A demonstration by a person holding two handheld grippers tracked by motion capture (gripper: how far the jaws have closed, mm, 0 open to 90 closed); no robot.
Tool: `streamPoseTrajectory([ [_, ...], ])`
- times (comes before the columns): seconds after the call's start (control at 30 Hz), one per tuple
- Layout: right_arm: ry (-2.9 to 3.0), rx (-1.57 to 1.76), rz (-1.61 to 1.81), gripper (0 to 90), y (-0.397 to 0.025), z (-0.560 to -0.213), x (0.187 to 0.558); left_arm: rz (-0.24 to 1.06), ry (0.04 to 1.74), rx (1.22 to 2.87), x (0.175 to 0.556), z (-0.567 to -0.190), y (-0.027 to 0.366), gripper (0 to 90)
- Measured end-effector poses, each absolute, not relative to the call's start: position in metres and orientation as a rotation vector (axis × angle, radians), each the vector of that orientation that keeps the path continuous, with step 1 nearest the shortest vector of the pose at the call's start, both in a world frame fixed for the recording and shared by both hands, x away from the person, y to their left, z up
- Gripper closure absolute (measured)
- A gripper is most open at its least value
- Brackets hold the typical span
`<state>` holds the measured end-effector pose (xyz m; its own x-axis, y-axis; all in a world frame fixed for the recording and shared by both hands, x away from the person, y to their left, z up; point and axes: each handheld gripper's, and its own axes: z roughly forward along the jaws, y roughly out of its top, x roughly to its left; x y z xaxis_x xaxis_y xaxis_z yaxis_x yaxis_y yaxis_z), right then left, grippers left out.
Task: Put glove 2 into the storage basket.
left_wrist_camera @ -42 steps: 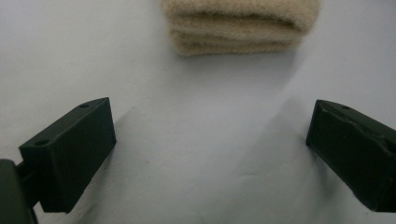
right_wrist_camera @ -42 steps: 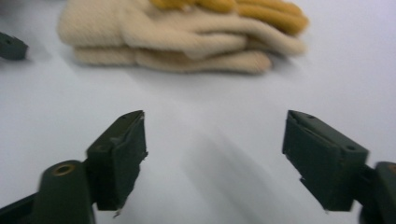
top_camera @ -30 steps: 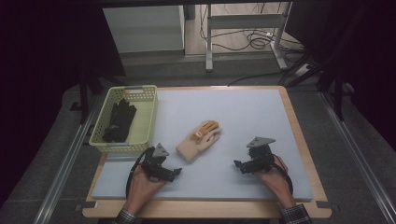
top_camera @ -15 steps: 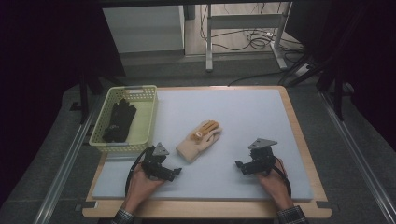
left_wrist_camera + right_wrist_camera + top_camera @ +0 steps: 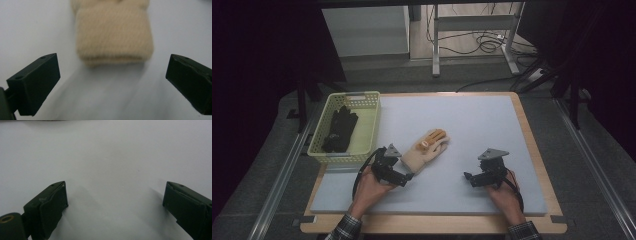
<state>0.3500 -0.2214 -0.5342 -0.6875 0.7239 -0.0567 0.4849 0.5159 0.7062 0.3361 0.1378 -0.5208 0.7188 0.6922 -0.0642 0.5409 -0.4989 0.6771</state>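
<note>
A beige knit glove (image 5: 424,149) with orange fingertips lies on the pale grey mat, cuff toward me. My left gripper (image 5: 404,176) sits just short of that cuff, jaws wide open. In the left gripper view the cuff (image 5: 113,37) lies ahead between the two black jaws, untouched, and the gripper (image 5: 112,82) holds nothing. My right gripper (image 5: 468,178) rests on the mat at the right, open and empty. The right gripper view has bare mat between its spread jaws (image 5: 115,200).
A yellow-green plastic basket (image 5: 368,131) stands at the mat's left edge with a dark glove (image 5: 339,128) inside. The mat lies on a wooden table (image 5: 532,130). Beyond it are a dark floor, cables and a metal frame.
My left gripper has crept slightly forward and right toward the glove's cuff. The right gripper has barely shifted.
</note>
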Motion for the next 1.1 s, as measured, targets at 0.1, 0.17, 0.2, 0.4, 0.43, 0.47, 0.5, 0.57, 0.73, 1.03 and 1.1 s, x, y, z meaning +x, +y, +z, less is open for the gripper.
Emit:
streamPoseTrajectory([
  [0.1, 2.416, 1.004, 0.968, 5.3, -0.221, -0.534, 0.350, 0.260, 0.924, 2.226, 0.346, -0.514, 0.129, 0.0],
  [0.17, 2.416, 1.004, 0.968, 5.3, -0.221, -0.534, 0.350, 0.269, 0.920, 2.232, 0.352, -0.511, 0.123, 0.0],
  [0.2, 2.416, 1.005, 0.968, 5.3, -0.221, -0.534, 0.350, 0.270, 0.921, 2.234, 0.356, -0.510, 0.119, 0.0],
  [0.4, 2.416, 1.005, 0.968, 5.3, -0.221, -0.534, 0.350, 0.276, 0.925, 2.294, 0.383, -0.515, 0.093, 0.0],
  [0.43, 2.416, 1.005, 0.968, 5.3, -0.221, -0.534, 0.350, 0.275, 0.931, 2.313, 0.389, -0.518, 0.088, 0.0],
  [0.47, 2.416, 1.005, 0.968, 5.3, -0.221, -0.534, 0.350, 0.277, 0.933, 2.325, 0.392, -0.520, 0.086, 0.0],
  [0.5, 2.416, 1.005, 0.968, 5.3, -0.221, -0.534, 0.350, 0.277, 0.939, 2.334, 0.396, -0.523, 0.082, 0.0],
  [0.57, 2.416, 1.006, 0.968, 5.3, -0.221, -0.534, 0.350, 0.271, 0.934, 2.348, 0.402, -0.528, 0.076, 0.9],
  [0.73, 2.417, 1.004, 0.968, 5.4, -0.221, -0.534, 0.350, 0.254, 0.942, 2.358, 0.405, -0.531, 0.071, 5.8],
  [1.03, 2.417, 1.005, 0.968, 5.4, -0.221, -0.534, 0.350, 0.244, 0.937, 2.368, 0.402, -0.526, 0.073, 22.7],
  [1.1, 2.417, 1.005, 0.967, 5.4, -0.221, -0.534, 0.350, 0.244, 0.934, 2.374, 0.402, -0.525, 0.074, 30.3],
])
